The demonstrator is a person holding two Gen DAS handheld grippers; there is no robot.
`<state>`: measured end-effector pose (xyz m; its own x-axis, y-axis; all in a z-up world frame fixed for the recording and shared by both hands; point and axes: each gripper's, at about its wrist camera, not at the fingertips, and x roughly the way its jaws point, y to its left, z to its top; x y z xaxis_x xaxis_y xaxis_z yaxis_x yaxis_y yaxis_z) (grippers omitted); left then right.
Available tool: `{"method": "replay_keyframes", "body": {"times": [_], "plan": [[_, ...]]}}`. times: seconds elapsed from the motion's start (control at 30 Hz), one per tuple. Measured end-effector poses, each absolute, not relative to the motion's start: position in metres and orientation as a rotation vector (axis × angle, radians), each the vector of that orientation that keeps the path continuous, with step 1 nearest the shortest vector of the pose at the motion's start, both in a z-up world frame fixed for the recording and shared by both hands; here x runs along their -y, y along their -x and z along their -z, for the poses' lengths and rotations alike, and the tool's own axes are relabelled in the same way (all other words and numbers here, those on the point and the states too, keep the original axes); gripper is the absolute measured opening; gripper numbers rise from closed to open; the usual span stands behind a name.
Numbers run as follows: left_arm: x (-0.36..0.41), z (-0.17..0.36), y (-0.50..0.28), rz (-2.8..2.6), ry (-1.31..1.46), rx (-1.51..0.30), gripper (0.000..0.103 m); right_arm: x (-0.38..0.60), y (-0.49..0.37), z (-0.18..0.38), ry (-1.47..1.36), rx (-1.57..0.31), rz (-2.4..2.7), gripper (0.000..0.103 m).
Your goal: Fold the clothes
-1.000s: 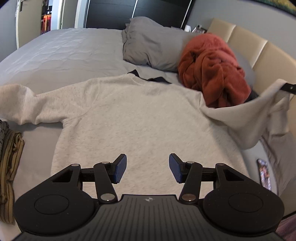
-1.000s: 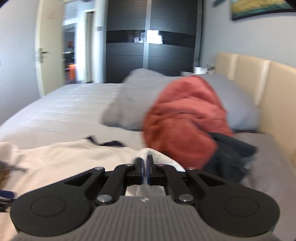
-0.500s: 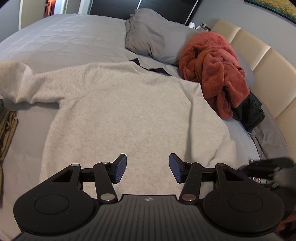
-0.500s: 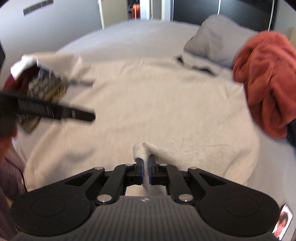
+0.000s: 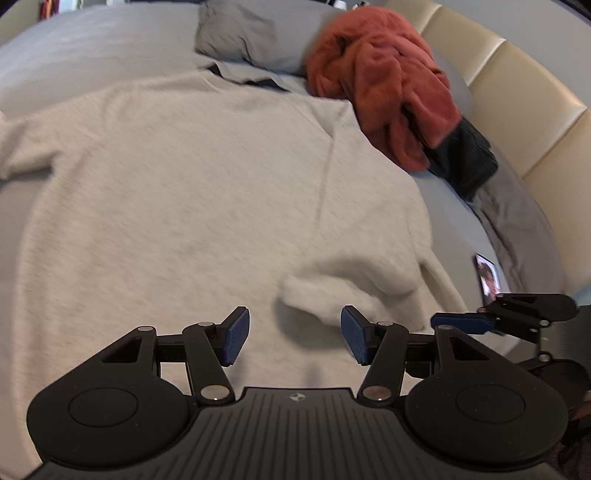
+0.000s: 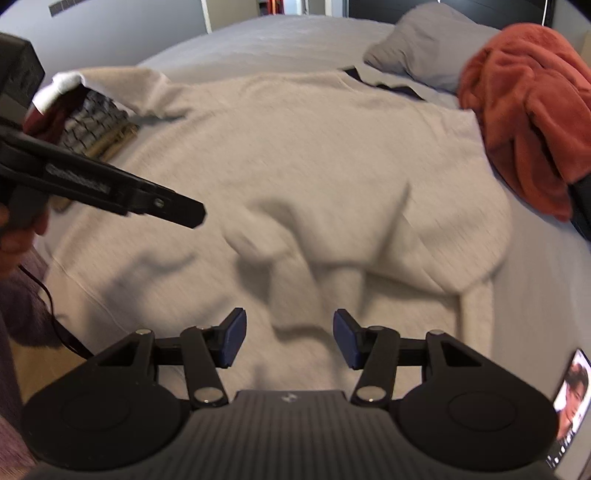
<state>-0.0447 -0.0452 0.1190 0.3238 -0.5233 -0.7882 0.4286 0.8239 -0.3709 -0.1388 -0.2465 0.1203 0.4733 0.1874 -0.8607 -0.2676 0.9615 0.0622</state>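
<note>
A light grey sweatshirt (image 5: 192, 192) lies flat across the grey bed, its collar toward the pillows. Its right sleeve (image 5: 343, 284) is folded inward over the lower body; the same sleeve (image 6: 291, 236) shows blurred in the right wrist view. My left gripper (image 5: 293, 339) hovers open above the hem, nothing between its blue pads. My right gripper (image 6: 286, 341) is open too, just behind the folded sleeve and clear of it. The left sleeve (image 6: 122, 88) stretches out to the far left. Each gripper shows in the other's view, the right one (image 5: 480, 322) low at the edge.
A rust-red fleece (image 5: 384, 85) and a dark garment (image 5: 465, 162) are heaped by the cream headboard (image 5: 517, 110). Grey pillows (image 5: 251, 33) lie beyond the collar. A phone (image 6: 572, 395) rests on the bed's right edge. Folded patterned clothes (image 6: 92, 122) sit at the left.
My right gripper carried the right sleeve across over the sweatshirt's body, then opened and let it drop there. The left gripper stayed open and moved closer over the hem.
</note>
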Motion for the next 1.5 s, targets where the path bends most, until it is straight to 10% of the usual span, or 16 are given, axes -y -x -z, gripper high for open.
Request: {"method": "replay_keyframes", "body": {"times": [0.43,0.57,0.8,1.07,1.17,1.27,1.5], "plan": [[0.091,-0.129,0.059,0.737,-0.016,-0.97,0.053,0.267,0.121,-0.105,0.041,-0.984,-0.239,0.054],[0.095,-0.131,0.059,0.762,-0.02,-0.965,0.053,0.269,0.111,-0.1,-0.002,-1.004,-0.26,0.015],[0.088,-0.128,0.058,0.807,0.063,-1.004,0.053,0.255,0.129,-0.112,-0.059,-1.013,-0.391,0.008],[0.105,-0.122,0.068,0.876,-0.011,-1.086,0.057,0.231,0.147,-0.117,-0.107,-1.026,-0.513,0.008],[0.11,-0.114,0.069,0.854,-0.055,-1.122,0.057,0.231,0.149,-0.113,-0.121,-1.059,-0.526,0.017],[0.109,-0.108,0.068,0.835,-0.058,-1.144,0.057,0.236,0.151,-0.113,-0.113,-1.086,-0.536,0.049],[0.112,-0.118,0.089,0.83,-0.171,-1.059,0.057,0.262,0.159,-0.116,0.082,-1.149,-0.432,0.052]]}}
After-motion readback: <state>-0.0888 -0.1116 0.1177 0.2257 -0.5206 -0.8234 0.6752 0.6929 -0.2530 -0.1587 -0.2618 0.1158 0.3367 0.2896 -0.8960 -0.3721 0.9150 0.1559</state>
